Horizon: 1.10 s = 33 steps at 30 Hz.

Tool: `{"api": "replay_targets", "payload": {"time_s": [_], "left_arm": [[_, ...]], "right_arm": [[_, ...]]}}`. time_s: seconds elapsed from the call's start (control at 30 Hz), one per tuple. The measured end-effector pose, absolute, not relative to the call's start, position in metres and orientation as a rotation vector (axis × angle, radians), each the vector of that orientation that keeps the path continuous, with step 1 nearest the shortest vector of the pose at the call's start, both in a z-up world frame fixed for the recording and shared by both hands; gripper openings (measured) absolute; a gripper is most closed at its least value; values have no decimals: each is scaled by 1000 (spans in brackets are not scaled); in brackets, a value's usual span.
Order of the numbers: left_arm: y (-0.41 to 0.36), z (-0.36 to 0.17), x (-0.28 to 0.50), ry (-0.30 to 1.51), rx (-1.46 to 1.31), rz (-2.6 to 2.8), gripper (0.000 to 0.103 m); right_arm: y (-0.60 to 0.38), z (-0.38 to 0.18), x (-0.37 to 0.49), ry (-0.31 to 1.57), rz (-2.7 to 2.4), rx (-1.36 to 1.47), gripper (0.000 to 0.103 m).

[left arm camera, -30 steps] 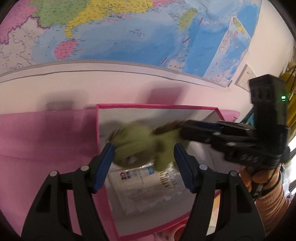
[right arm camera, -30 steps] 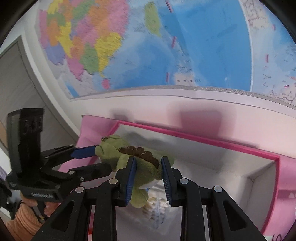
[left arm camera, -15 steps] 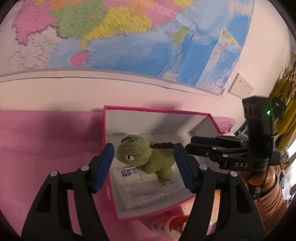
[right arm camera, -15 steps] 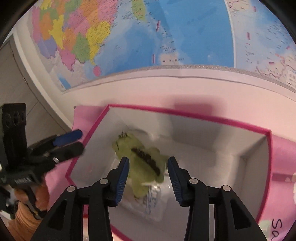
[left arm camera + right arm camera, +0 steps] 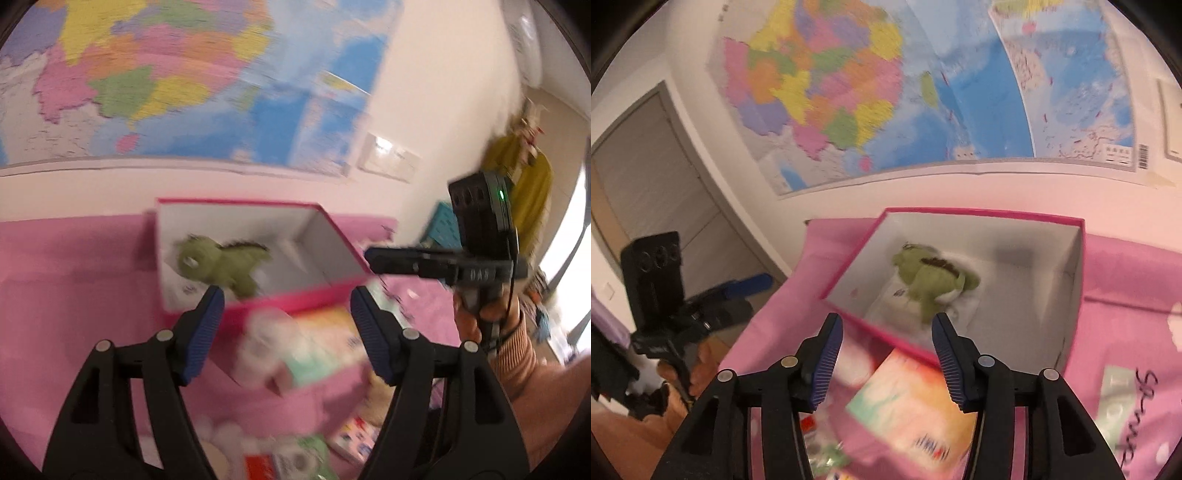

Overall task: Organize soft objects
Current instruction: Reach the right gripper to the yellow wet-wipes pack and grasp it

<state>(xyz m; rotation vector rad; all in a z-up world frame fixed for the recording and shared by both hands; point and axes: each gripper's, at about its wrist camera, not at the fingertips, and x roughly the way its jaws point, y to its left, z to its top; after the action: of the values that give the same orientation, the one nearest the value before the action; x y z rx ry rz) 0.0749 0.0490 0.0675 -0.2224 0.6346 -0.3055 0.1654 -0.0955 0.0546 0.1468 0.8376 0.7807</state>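
Presently: green plush dinosaur [image 5: 932, 282] in the pink box [image 5: 1078, 266] — light, squashy; grip mid-body. Left gripper [image 5: 286, 332] and right gripper [image 5: 886, 358] — both wide open, empty.

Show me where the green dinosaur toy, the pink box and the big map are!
green dinosaur toy [image 5: 221, 260], left wrist view, on its body.
pink box [image 5: 982, 213], right wrist view, on its far rim.
map [image 5: 849, 92], right wrist view, on the coloured countries.
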Motion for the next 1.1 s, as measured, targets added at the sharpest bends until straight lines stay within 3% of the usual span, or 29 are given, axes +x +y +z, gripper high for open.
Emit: {"api": "replay_targets", "payload": {"time_s": [0.47,0.8,1.1], "left_arm": [[-29,21,34,795,-202,-534,72],[-111,-15,52,965,-151,-741,72],[-147,-36,73,1076,-137,-786,72]], "right_arm": [[-151,26,65,913,710,153,53],[-259,-44,44,1059,341,316,53],[-278,-68,29,1092,385,405,53]]}}
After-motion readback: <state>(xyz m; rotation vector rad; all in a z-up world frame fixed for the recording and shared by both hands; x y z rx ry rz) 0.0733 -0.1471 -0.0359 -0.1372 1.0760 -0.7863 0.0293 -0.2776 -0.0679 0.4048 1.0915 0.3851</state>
